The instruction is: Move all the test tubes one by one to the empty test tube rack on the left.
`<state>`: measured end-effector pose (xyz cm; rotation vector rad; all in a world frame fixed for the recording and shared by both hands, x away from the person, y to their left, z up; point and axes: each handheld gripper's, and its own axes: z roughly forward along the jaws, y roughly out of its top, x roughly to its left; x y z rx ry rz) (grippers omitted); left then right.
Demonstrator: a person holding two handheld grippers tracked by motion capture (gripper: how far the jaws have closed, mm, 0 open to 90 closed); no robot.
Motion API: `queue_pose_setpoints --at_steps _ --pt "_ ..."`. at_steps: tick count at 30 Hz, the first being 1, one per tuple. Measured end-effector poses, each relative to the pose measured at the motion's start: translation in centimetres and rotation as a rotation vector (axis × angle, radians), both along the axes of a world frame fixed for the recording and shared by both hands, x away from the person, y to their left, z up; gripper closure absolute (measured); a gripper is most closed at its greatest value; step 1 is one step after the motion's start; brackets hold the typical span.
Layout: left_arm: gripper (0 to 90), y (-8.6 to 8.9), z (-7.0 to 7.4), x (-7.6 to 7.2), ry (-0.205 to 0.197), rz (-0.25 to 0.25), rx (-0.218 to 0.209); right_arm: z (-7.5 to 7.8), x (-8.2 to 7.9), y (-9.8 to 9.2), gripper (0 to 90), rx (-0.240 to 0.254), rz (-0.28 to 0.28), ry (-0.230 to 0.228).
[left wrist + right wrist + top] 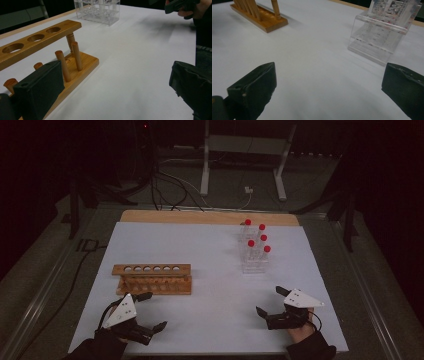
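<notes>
Left gripper (149, 311): jaws spread wide, nothing between them, just beside the wooden rack's near edge.
Right gripper (270, 301): jaws wide apart, empty, near the clear rack.
Wooden rack (153, 279): left on the white sheet (210, 265), holes empty.
Clear rack (254, 261): right, holds five red-capped tubes (251, 243).

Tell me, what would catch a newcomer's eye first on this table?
Probably the red-capped tubes standing in a clear plastic rack on the far right of the white table. Next, the empty wooden rack with its row of round holes, on the left. Nearest the camera, the left claw and right claw rest wide open, holding nothing.
</notes>
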<state>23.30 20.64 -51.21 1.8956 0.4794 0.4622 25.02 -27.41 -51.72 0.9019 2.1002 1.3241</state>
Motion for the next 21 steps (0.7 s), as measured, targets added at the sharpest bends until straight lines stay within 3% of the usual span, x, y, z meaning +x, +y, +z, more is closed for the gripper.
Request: queue_pose_setpoints --at_steps 7,21 --pt "0.3 -0.2 0.0 -0.1 -0.005 -0.005 0.019 0.3 -0.2 0.0 0.0 -0.001 -0.009 -0.009" --pt "0.3 0.0 0.2 0.1 0.001 -0.002 -0.004 1.2 -0.4 0.0 0.0 -0.004 -0.016 0.062"
